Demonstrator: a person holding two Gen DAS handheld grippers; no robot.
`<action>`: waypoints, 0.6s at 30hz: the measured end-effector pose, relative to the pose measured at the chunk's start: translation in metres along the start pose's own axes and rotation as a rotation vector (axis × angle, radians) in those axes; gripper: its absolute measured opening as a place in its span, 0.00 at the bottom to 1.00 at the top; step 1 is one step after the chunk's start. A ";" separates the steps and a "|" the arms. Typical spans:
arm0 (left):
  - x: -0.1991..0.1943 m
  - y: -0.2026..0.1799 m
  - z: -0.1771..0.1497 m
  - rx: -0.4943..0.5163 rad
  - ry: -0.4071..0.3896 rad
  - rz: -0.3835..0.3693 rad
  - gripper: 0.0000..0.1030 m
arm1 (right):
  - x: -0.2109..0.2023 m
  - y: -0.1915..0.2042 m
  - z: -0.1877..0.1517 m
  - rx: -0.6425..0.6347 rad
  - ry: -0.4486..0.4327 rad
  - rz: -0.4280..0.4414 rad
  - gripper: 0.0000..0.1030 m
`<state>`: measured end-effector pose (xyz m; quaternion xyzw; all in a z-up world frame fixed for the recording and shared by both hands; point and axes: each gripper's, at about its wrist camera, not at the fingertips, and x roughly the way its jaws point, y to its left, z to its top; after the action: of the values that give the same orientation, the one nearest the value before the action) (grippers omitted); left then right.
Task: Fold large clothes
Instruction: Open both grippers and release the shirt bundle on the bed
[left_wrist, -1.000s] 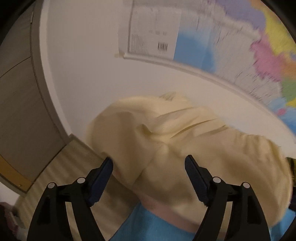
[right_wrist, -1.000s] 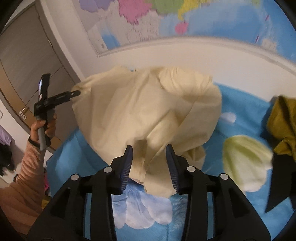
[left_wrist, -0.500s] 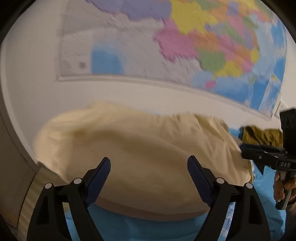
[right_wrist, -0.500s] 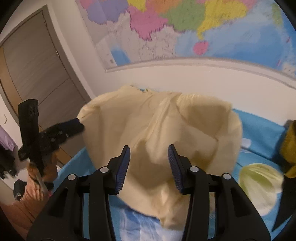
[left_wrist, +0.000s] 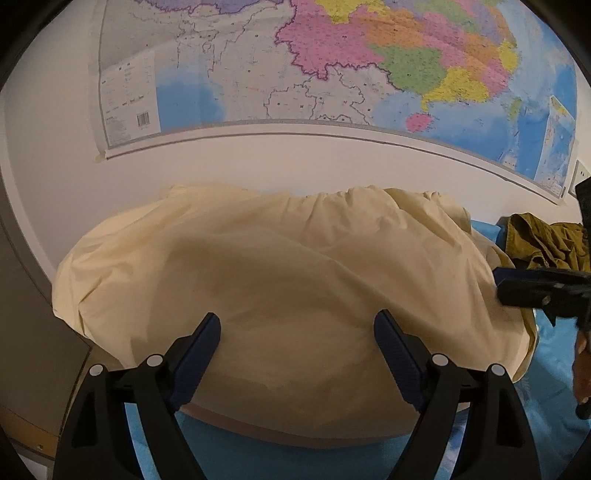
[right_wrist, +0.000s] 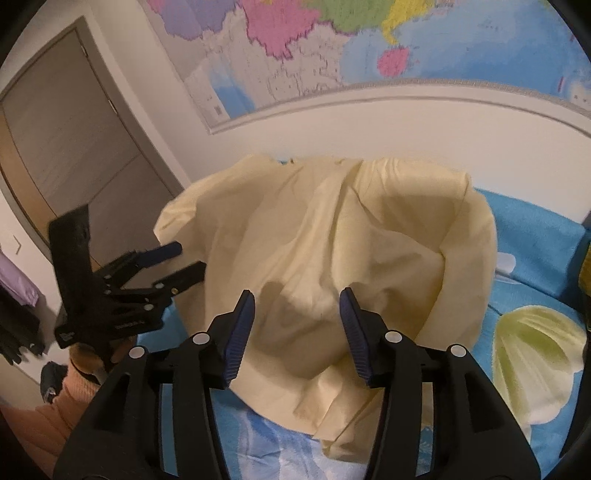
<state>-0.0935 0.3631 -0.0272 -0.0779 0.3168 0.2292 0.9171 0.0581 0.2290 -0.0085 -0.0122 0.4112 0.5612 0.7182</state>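
A large pale yellow garment (left_wrist: 280, 280) lies bunched on the blue floral bed sheet (right_wrist: 532, 240), against the wall. It also shows in the right wrist view (right_wrist: 332, 236). My left gripper (left_wrist: 297, 343) is open and empty, just in front of the garment's near edge. It also shows in the right wrist view (right_wrist: 184, 262), at the garment's left edge. My right gripper (right_wrist: 297, 321) is open and empty, over the garment's near part. It also shows at the right edge of the left wrist view, by the garment's right edge, its fingers partly cut off.
An olive green garment (left_wrist: 546, 240) lies bunched on the bed to the right. A large map (left_wrist: 332, 66) hangs on the white wall behind the bed. A grey door (right_wrist: 74, 155) stands at the left. Dark and purple clothes (right_wrist: 14, 295) hang at the far left.
The garment has settled from a raised, moving heap into a wider spread on the bed. Both grippers have let it go and the right gripper has opened wider. The left gripper has swung to the right.
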 end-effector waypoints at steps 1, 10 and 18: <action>-0.001 -0.001 0.001 0.002 -0.002 0.004 0.80 | -0.005 -0.001 0.001 0.001 -0.020 -0.009 0.47; -0.002 -0.005 0.002 -0.011 -0.006 -0.008 0.80 | 0.010 -0.025 0.005 0.039 -0.002 -0.062 0.49; -0.003 -0.011 0.005 -0.031 -0.008 -0.027 0.80 | 0.025 -0.032 0.001 0.040 0.035 -0.068 0.52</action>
<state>-0.0878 0.3538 -0.0219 -0.0955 0.3087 0.2220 0.9199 0.0854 0.2370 -0.0371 -0.0216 0.4341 0.5279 0.7296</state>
